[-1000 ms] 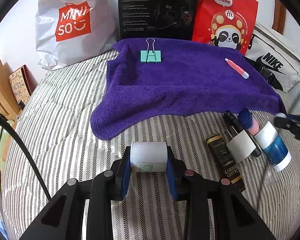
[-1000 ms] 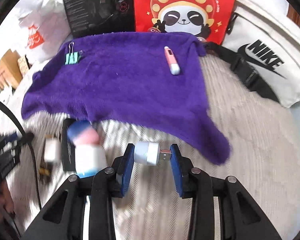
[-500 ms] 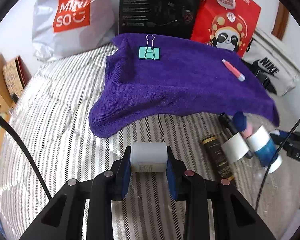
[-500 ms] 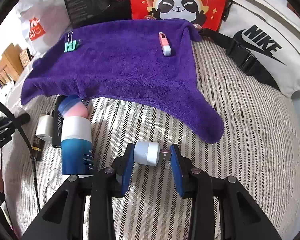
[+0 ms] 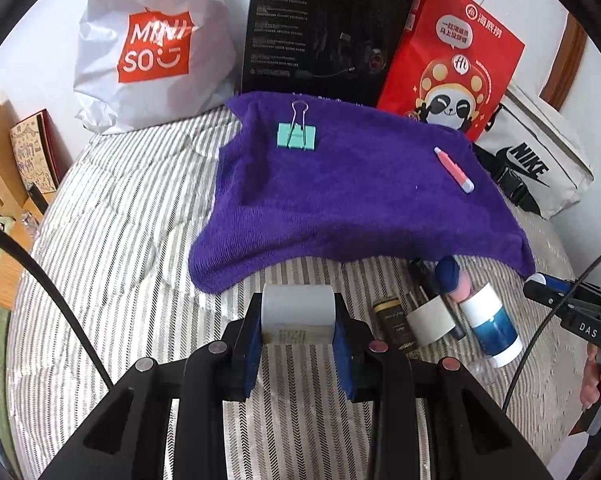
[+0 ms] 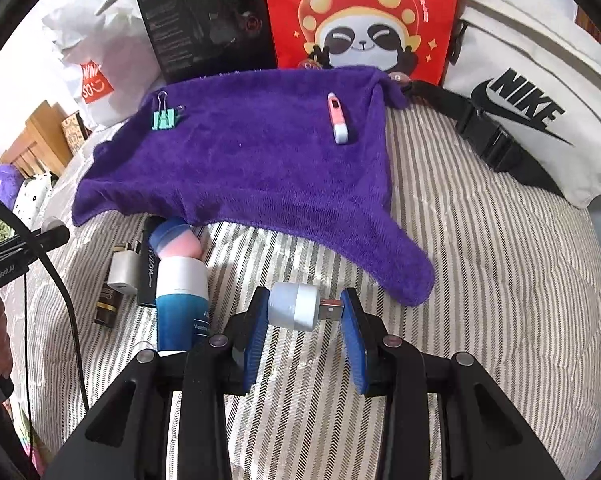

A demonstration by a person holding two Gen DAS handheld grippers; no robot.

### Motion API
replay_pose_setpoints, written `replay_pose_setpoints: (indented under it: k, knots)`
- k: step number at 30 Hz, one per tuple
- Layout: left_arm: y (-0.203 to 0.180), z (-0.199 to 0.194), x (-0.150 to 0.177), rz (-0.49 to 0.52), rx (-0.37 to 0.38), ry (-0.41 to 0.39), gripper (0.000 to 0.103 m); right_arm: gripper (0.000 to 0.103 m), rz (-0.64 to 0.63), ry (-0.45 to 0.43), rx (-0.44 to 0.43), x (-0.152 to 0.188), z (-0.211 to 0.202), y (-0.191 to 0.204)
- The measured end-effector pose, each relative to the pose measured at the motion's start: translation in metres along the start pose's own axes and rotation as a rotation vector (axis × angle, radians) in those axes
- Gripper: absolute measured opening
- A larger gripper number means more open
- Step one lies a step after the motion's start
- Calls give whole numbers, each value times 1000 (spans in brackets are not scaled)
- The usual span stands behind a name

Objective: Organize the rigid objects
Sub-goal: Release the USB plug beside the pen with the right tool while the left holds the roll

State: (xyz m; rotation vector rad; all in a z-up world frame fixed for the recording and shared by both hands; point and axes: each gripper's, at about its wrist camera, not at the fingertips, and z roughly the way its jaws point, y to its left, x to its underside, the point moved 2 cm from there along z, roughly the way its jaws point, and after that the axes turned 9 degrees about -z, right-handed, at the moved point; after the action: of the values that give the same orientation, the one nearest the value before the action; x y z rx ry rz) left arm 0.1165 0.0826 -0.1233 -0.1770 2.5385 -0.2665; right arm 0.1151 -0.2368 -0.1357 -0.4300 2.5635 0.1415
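Observation:
My left gripper [image 5: 298,316] is shut on a white cylindrical bottle [image 5: 297,309], held above the striped bedding in front of the purple towel [image 5: 340,196]. A small white USB plug light [image 6: 300,311] sits crosswise in my right gripper [image 6: 305,314], which is shut on it, its metal plug against the right pad. On the towel lie a teal binder clip [image 5: 296,135] [image 6: 163,119] and a pink and white stick [image 5: 454,170] [image 6: 337,117]. At the towel's near edge lie a blue and white bottle [image 5: 490,330] [image 6: 181,304], a pink and blue item [image 6: 176,240] and a white charger [image 6: 122,274].
Behind the towel stand a white Miniso bag [image 5: 152,48], a black box [image 5: 324,32], a red panda bag [image 5: 452,64] and a white Nike bag [image 6: 532,92]. A dark tube [image 5: 394,326] lies among the loose items. A person's hand [image 5: 600,384] holds the other gripper at the right edge.
Both grippers have lifted slightly with their objects still held. In the right wrist view the blur has cleared and the bottles sit further left and sharper.

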Motion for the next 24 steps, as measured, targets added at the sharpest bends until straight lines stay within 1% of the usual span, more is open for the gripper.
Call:
replay_pose_setpoints:
  k: [4,11,13,15,18,20,24]
  knots:
    - [0,-4,-8,-16,12,-4,30,36,-5,-23,-6,-5,-10,-3]
    - [0,-9,-14,-11,3,-20,30,36,-7,-62,-5,-22,-16,-10]
    - [0,-9,-16,-3,2,-25,30,36,-7,-79,-16,-28,-16,-12]
    - [-1,-7,-19,3,-3,-20,30,36,-12,-88,-28,-39,-12,-14]
    - [-1,-4,-22,10,-12,-22,30,36,-23,-90,-22,-56,-1,-16]
    - [-1,-2,-23,10,-5,-18,30,36,-19,-90,-16,-68,7,-20]
    - [4,1,-27,-2,-2,-20,30,36,-17,-70,-12,-84,26,-23]
